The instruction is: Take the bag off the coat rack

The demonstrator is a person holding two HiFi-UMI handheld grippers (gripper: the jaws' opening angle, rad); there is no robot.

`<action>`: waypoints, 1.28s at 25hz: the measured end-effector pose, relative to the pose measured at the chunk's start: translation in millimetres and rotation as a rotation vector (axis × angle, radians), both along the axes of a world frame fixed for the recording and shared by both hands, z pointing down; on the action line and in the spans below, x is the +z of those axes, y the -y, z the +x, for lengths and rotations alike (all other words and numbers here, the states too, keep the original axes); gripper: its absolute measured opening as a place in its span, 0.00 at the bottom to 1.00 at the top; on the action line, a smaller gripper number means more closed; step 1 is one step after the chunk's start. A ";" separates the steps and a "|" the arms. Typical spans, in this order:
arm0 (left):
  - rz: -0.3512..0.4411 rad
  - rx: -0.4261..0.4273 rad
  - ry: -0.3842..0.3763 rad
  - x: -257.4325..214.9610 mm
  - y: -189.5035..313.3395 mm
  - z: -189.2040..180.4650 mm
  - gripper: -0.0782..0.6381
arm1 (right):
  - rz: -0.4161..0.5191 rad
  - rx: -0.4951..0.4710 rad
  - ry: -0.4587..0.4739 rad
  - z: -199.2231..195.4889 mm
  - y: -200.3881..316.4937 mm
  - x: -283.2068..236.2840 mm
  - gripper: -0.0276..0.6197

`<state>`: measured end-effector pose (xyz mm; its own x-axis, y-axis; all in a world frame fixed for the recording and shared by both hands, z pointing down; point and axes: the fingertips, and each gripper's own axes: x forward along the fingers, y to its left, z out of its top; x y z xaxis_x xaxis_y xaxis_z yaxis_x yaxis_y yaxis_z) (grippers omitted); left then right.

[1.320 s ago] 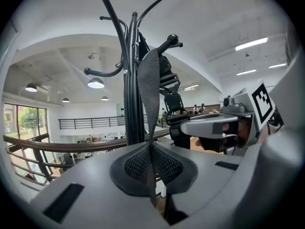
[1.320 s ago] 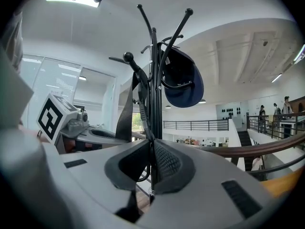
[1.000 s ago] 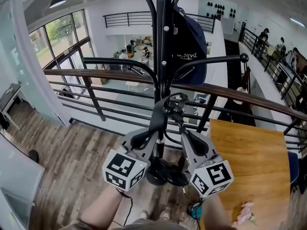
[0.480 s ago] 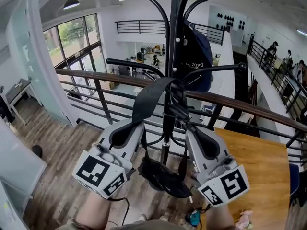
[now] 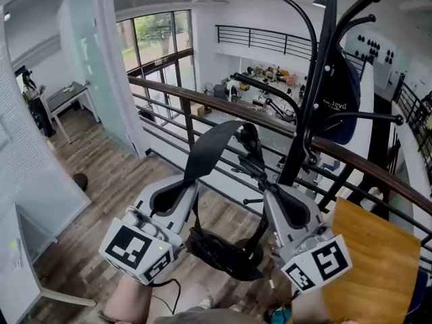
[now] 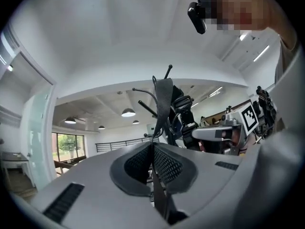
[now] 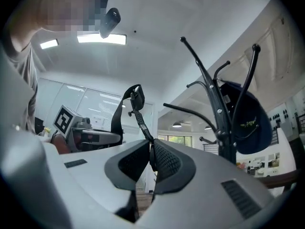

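A black bag (image 5: 223, 254) hangs by its strap (image 5: 214, 142) between my two grippers, away from the coat rack (image 5: 316, 117), which stands to the right. My left gripper (image 5: 192, 182) is shut on the wide strap (image 6: 163, 99), which runs up from its jaws. My right gripper (image 5: 268, 189) is shut on the narrower strap end with its buckle (image 7: 137, 99). The strap loops free above both grippers and touches no hook. A navy bag (image 5: 341, 103) still hangs on the coat rack (image 7: 217, 104).
A wood-topped black railing (image 5: 202, 106) runs across just behind the grippers, with a drop to a lower floor beyond. A wooden table (image 5: 368, 255) stands at the lower right. A glass partition (image 5: 101, 66) is at the left.
Both grippers have carried the black bag's strap off the rack's hook and moved left, away from the pole. The bag now hangs free between them.
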<state>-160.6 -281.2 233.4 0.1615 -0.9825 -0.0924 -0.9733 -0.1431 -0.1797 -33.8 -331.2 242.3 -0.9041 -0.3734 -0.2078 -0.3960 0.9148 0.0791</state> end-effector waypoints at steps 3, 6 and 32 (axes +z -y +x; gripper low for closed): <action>-0.018 -0.080 0.002 17.5 -15.5 -26.1 0.13 | -0.041 -0.069 -0.021 -29.8 -2.8 24.2 0.12; -0.058 -0.154 -0.003 31.5 -38.5 -50.5 0.13 | -0.091 -0.146 -0.038 -58.8 -17.7 43.3 0.12; -0.342 -0.471 -0.150 159.7 -184.3 -133.1 0.13 | -0.285 -0.397 -0.278 -151.6 -103.1 162.0 0.12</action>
<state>-293.6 -96.9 393.1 -0.2887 -0.9233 0.2534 -0.9572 0.2841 -0.0555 -185.4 -228.0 404.3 -0.9931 0.0005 0.1175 -0.0162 0.9898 -0.1413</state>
